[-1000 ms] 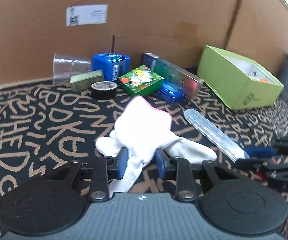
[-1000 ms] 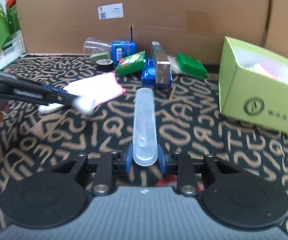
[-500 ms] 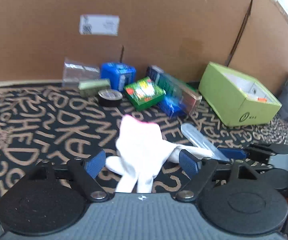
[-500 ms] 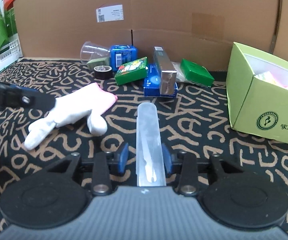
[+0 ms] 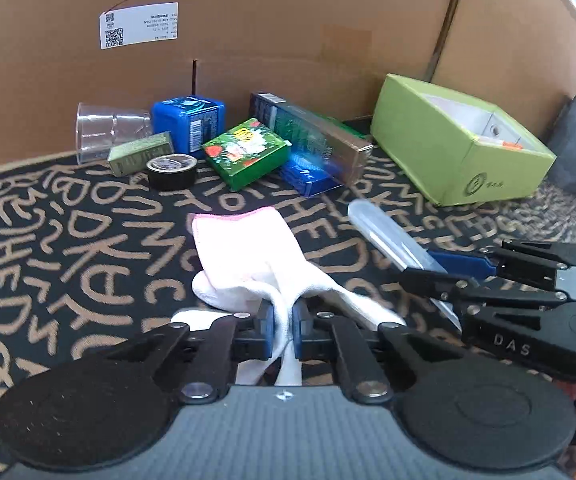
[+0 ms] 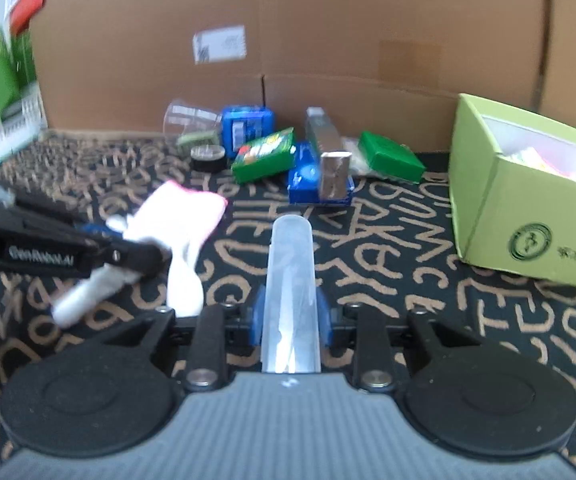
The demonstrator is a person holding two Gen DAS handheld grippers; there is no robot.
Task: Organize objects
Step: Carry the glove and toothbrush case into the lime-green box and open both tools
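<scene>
A white glove with a pink cuff (image 5: 244, 256) lies on the black letter-patterned cloth (image 5: 68, 248). My left gripper (image 5: 283, 328) is shut on the glove's finger end; it shows from the side in the right wrist view (image 6: 144, 256), with the glove (image 6: 180, 216) beside it. My right gripper (image 6: 290, 316) is shut on a clear plastic tube (image 6: 291, 280) that points forward. In the left wrist view the tube (image 5: 388, 236) and the right gripper (image 5: 448, 268) are at the right. A lime-green open box (image 6: 528, 200) stands at the right; it also shows in the left wrist view (image 5: 448, 148).
Against the cardboard wall (image 5: 288, 32) lie a clear cup (image 5: 104, 132), blue box (image 5: 188, 120), olive box (image 5: 140, 152), black tape roll (image 5: 172, 170), green printed box (image 5: 248, 152) and a long foil box (image 5: 312, 140) on a blue pack. A flat green box (image 6: 390, 156) lies behind.
My left gripper opened and let the glove drop, then moved in and shut on the glove's finger end again. My right gripper loosened around the tube, then closed on it again.
</scene>
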